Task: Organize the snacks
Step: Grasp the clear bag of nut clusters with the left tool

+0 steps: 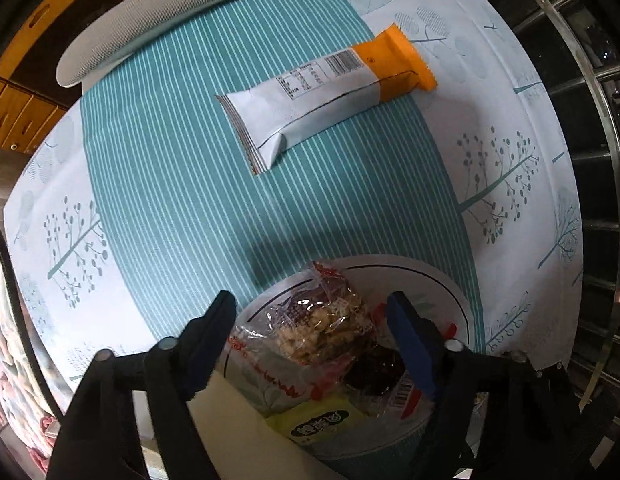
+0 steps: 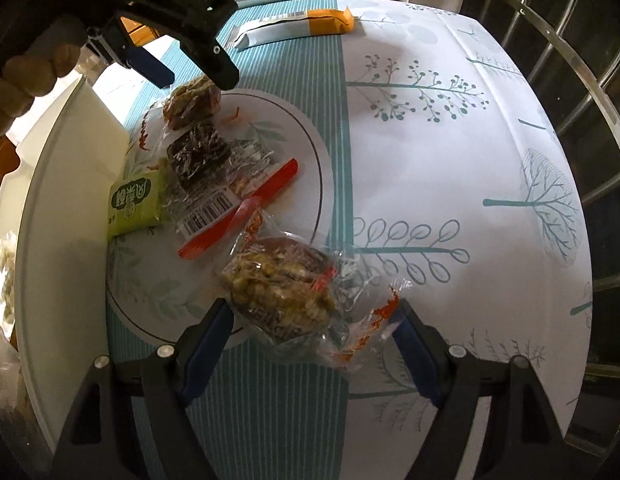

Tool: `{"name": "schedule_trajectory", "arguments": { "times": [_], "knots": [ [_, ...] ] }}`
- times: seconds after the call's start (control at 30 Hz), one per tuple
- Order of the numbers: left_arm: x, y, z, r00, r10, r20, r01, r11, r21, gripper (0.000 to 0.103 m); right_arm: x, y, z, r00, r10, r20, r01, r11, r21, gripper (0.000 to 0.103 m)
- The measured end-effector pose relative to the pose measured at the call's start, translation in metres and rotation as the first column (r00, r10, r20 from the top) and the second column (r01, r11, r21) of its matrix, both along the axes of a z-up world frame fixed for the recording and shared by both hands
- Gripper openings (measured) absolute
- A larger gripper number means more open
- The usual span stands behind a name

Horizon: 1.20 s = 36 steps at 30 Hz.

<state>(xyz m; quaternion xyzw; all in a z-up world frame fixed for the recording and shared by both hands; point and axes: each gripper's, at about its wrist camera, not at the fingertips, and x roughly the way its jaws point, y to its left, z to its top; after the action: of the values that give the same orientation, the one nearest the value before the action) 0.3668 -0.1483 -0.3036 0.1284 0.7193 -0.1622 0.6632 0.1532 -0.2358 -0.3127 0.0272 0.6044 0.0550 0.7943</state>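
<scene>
My left gripper (image 1: 312, 330) hangs with its jaws spread wide around a clear-wrapped nut snack (image 1: 326, 326) on the plate (image 1: 450, 280), not gripping it. My right gripper (image 2: 314, 330) gapes too — another nut snack (image 2: 281, 284) lies loose between its jaws, half off the plate's edge — while a long orange-ended bar (image 1: 330, 88) lies on the worktop (image 1: 169, 180), well apart.

The tablecloth (image 1: 157, 168) looks smooth, faintly sheened, printed in teal stripes; the snack bar wrapper (image 1: 318, 92) is matt white and orange film with crimped ends; the nut snack packet (image 2: 285, 288) is clear, crinkled, glossy plastic; the plate (image 2: 293, 128) is smooth and glazed; the railing (image 2: 582, 80) is shiny metal.
</scene>
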Motion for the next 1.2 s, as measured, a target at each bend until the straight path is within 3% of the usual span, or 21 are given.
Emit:
{"name": "schedule_trajectory", "arguments": {
  "times": [0.43, 0.53, 0.57, 0.67, 1.0, 1.13, 1.2],
  "knots": [
    [0.011, 0.007, -0.013, 0.998, 0.048, -0.033, -0.051, 0.994, -0.093, 0.058, 0.005, -0.017, 0.012, 0.997, -0.073, 0.041, 0.069, 0.994, 0.081, 0.063],
    [0.016, 0.015, -0.012, 0.996, 0.071, -0.045, -0.075, 0.991, -0.112, 0.054, 0.001, -0.020, 0.018, 0.994, -0.092, 0.066, 0.085, 0.991, 0.102, 0.050],
    [0.018, 0.018, -0.012, 0.995, 0.083, -0.051, -0.089, 0.989, -0.119, 0.054, 0.001, -0.020, 0.018, 0.993, -0.099, 0.064, 0.092, 0.990, 0.104, 0.041],
    [0.023, 0.025, -0.013, 0.991, 0.112, -0.072, -0.121, 0.983, -0.134, 0.052, -0.001, -0.022, 0.017, 0.992, -0.114, 0.053, 0.107, 0.988, 0.113, 0.039],
    [0.016, 0.035, -0.003, 0.984, 0.147, -0.105, -0.156, 0.984, -0.085, 0.053, -0.004, -0.029, 0.015, 0.988, -0.144, 0.058, 0.135, 0.982, 0.129, 0.038],
    [0.011, 0.030, 0.001, 0.985, 0.125, -0.115, -0.133, 0.989, -0.067, 0.072, -0.005, -0.033, 0.017, 0.985, -0.165, 0.056, 0.156, 0.978, 0.138, 0.037],
    [0.007, 0.027, 0.000, 0.986, 0.111, -0.122, -0.118, 0.992, -0.052, 0.074, -0.006, -0.035, 0.018, 0.983, -0.177, 0.056, 0.168, 0.976, 0.137, 0.037]
  ]
}}
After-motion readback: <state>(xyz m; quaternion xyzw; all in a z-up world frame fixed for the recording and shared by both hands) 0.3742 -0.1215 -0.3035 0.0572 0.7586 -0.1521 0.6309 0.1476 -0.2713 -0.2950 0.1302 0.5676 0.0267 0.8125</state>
